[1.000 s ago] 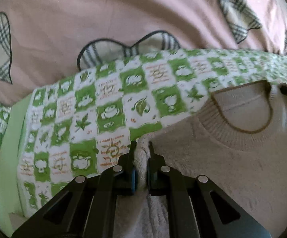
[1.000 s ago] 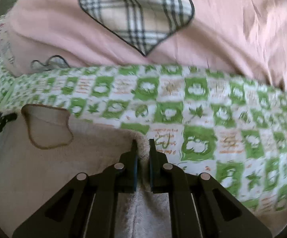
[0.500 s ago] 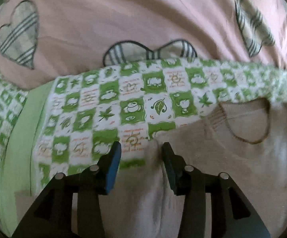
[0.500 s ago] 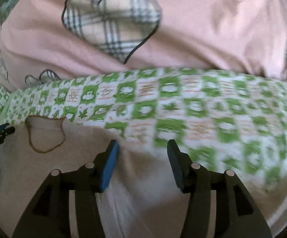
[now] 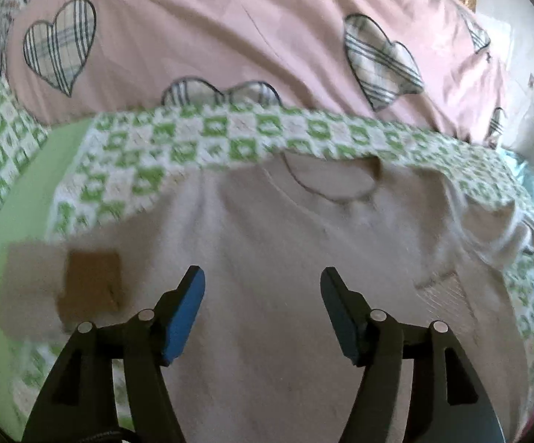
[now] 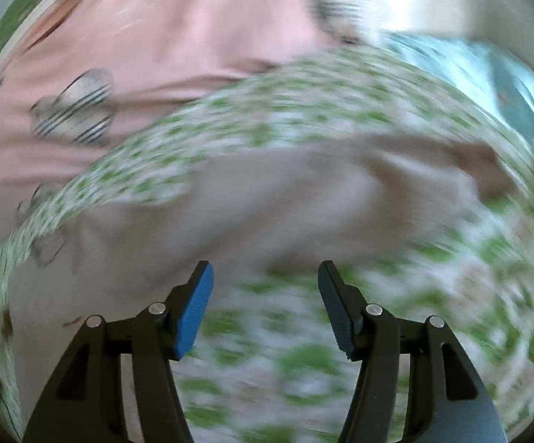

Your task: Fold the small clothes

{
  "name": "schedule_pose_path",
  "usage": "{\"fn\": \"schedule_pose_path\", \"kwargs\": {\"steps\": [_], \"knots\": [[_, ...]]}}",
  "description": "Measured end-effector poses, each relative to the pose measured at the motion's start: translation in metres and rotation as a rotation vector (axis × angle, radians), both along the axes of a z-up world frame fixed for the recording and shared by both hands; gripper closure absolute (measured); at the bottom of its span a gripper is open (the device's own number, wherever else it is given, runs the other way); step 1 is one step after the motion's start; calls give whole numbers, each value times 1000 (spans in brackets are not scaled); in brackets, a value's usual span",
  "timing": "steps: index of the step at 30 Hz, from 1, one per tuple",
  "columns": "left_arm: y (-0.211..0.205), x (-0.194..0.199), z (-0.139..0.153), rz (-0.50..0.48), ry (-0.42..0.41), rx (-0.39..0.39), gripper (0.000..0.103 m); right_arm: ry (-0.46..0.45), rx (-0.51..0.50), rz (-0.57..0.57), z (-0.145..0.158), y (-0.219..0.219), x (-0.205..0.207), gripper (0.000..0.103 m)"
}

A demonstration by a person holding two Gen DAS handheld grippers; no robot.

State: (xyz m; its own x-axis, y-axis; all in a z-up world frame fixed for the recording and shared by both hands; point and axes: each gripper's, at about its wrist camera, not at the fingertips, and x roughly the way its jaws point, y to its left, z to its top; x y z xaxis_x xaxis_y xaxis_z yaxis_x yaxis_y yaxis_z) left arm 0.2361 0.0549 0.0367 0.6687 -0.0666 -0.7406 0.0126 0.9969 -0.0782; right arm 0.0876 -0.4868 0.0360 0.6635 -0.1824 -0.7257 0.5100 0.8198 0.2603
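A small beige knit sweater lies flat on the green-and-white checked sheet, neckline toward the far side. Its left sleeve with a brown cuff lies to the left. My left gripper is open and empty above the sweater's chest. In the blurred right wrist view the sweater stretches across the middle, its sleeve reaching right. My right gripper is open and empty above the sheet just below the sweater's edge.
A pink duvet with plaid hearts is bunched along the far side of the bed. A plain green sheet border runs on the left. Light blue fabric lies at the far right.
Both grippers let go of the sweater's shoulders, opened wide and pulled back and up. The right gripper swung to the right, blurring its view.
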Motion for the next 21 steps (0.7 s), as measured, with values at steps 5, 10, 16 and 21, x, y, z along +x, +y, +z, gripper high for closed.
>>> {"fn": "schedule_pose_path", "kwargs": {"steps": [5,10,16,21], "knots": [[-20,-22,-30,-3,77,-68,37,-57,74,-185,-4,-63,-33,43],[-30,-33,-49,-3,128,-89,37,-121,129,-320,-4,-111,-40,43],[-31,-42,-55,-5,153,-95,37,-83,92,-342,-1,-132,-15,89],[-26,-48,-57,-6,168,-112,37,-143,-27,-171,34,-79,6,95]]}}
